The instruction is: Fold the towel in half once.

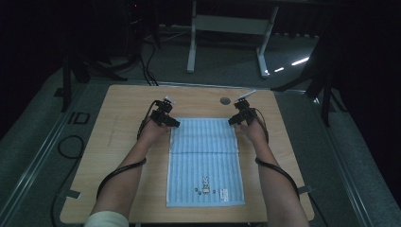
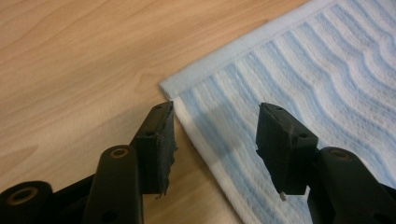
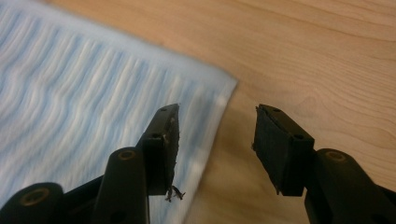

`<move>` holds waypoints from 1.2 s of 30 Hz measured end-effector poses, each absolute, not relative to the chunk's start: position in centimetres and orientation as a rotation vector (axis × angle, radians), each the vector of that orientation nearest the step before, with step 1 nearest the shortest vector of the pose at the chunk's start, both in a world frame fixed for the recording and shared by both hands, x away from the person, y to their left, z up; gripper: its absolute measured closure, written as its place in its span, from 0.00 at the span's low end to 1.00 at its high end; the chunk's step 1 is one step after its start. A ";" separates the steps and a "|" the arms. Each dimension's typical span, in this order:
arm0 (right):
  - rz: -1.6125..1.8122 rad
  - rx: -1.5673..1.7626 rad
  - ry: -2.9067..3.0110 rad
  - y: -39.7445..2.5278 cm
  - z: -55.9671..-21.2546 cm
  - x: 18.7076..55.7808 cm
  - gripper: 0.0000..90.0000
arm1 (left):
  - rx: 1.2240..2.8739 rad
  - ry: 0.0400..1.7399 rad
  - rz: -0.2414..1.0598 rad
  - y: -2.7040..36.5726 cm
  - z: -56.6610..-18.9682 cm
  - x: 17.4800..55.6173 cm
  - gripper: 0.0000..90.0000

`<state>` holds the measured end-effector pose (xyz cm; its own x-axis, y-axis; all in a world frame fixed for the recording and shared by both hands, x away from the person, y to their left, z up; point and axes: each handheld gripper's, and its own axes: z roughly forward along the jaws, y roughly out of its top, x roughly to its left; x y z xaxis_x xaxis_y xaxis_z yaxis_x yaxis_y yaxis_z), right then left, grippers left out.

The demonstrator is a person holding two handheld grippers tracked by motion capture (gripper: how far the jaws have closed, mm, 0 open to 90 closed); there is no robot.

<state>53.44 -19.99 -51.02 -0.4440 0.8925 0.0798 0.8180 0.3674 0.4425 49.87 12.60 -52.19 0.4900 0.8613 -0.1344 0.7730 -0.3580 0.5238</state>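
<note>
Wooden table (image 1: 123,142); ribbed blue-white striped towel (image 1: 205,156) flat; left tool (image 1: 173,122), right tool (image 1: 232,120) agape, empty, straddling far corners.

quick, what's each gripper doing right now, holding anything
Left gripper: open, holding nothing, tongs straddling the towel's far-left corner edge.
Right gripper: open, holding nothing, at the towel's far-right corner.

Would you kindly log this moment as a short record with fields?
surface: wooden table
item: blue striped towel, lying flat, small rabbit print near the person's end
left gripper: open, jaws straddling the towel's far left corner edge
right gripper: open, jaws straddling the far right corner edge
grasp: not yet closed on the towel
</note>
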 end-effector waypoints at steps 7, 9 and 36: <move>0.584 1.552 2.423 -19.1 -52.4 54.3 0.54 | 2.217 1.362 0.218 12.7 -53.0 50.6 0.52; 0.600 1.513 2.448 -18.8 -52.8 54.4 0.56 | 2.206 1.353 0.211 12.7 -53.2 50.7 0.52; 0.730 1.359 2.400 -18.9 -43.9 53.6 0.97 | 2.041 1.135 0.295 13.0 -43.8 49.6 0.96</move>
